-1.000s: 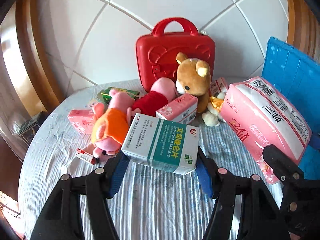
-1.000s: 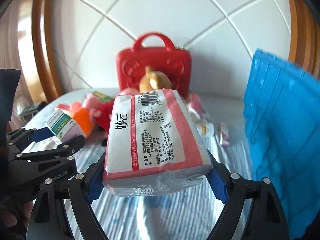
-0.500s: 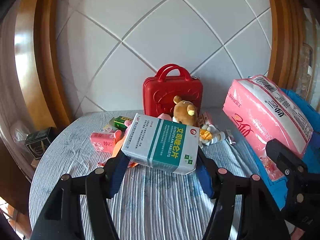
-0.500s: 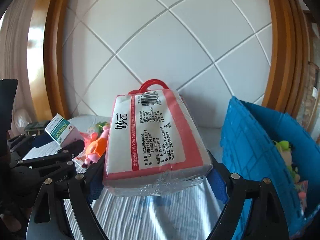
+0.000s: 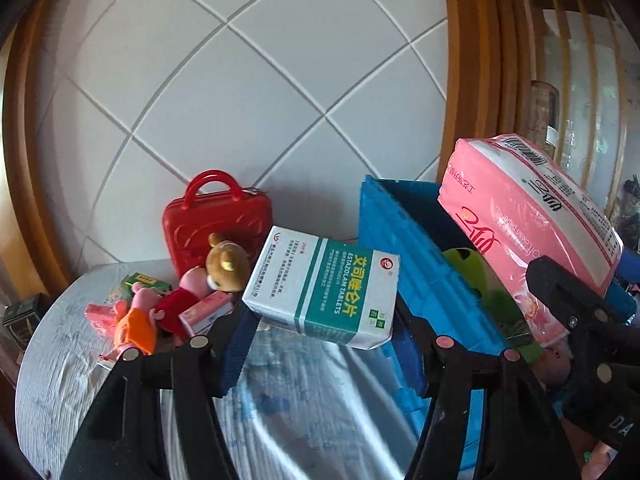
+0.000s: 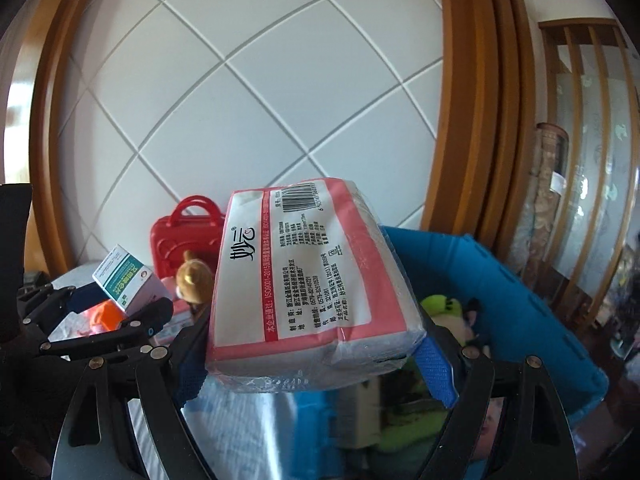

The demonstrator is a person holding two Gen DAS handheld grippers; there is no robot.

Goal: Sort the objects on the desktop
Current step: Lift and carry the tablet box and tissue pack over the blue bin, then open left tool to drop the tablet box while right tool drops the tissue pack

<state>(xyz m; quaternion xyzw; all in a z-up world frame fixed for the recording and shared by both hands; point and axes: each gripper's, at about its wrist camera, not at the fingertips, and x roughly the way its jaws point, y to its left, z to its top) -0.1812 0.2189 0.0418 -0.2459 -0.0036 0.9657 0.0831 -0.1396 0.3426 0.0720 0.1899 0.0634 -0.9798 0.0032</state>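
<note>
The medicine box (image 5: 326, 294) is white with a teal band, printed "ESTAZOLAM TABLETS"; it sits tilted between the blue pads of the left gripper (image 5: 320, 332), which is clamped on its two ends, clear of the striped tablecloth (image 5: 280, 412). The tissue pack (image 6: 308, 280) is a soft pink-and-white plastic-wrapped block with a barcode and black print on its white panel; the right gripper (image 6: 312, 364) holds it by its sides with the jaws set wide, pads pressed into the wrapping.

In the left wrist view, the blue crate (image 5: 404, 248) stands at 3 o'clock of the box, its near wall just beside the box's right end, and the tissue pack hangs above the crate at 2 o'clock. At 9 o'clock lie a red case (image 5: 216, 224), a brown bear (image 5: 226, 268), a pink pig toy (image 5: 136, 320) and small pink cartons (image 5: 206, 312).

Only the right wrist view looks into the crate, showing a green plush toy (image 6: 440, 308) inside at 4 o'clock of the pack; the medicine box appears at 9 o'clock.
</note>
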